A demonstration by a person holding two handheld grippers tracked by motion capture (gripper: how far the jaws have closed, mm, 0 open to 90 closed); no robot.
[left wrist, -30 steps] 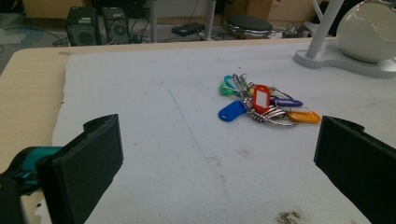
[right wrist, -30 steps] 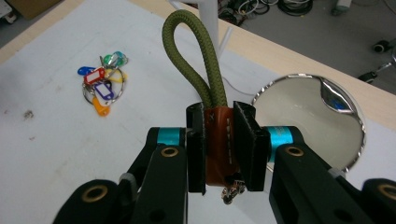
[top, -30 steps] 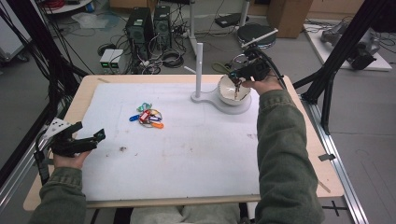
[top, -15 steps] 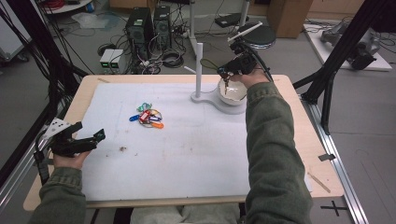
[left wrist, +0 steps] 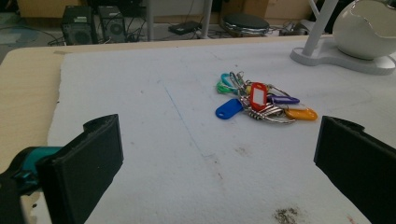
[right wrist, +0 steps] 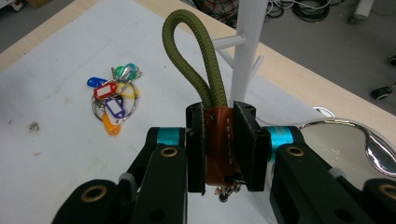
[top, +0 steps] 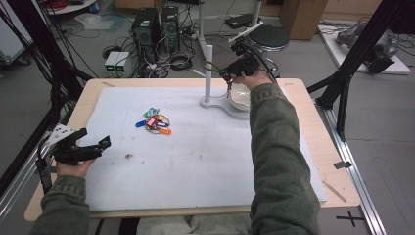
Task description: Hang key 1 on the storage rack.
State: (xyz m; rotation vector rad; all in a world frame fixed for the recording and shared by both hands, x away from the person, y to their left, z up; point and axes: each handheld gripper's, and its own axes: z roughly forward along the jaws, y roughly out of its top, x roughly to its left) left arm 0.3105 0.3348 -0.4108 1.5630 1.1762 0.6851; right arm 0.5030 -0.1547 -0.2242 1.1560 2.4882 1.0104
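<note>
In the right gripper view, the right gripper [right wrist: 223, 149] was clenched on a brown leather tab [right wrist: 219, 142], its flat black jaws pressing both faces, and a loop of thick olive braided cord [right wrist: 198, 56] rose from the tab toward the top centre of the frame. A bit of metal hardware hung below the tab. Behind the loop stood a smooth white stand [right wrist: 247, 42] with short pegs; a glossy white bowl [right wrist: 345, 144] lay at the lower right. In the high view, the left gripper [top: 93, 147] sat at the lower left over the rough, speckled white mat [top: 195, 161], jaws released and spread wide. A bunch of coloured plastic key tags [left wrist: 259, 100] on wire rings lay at that mat's centre in the left gripper view.
</note>
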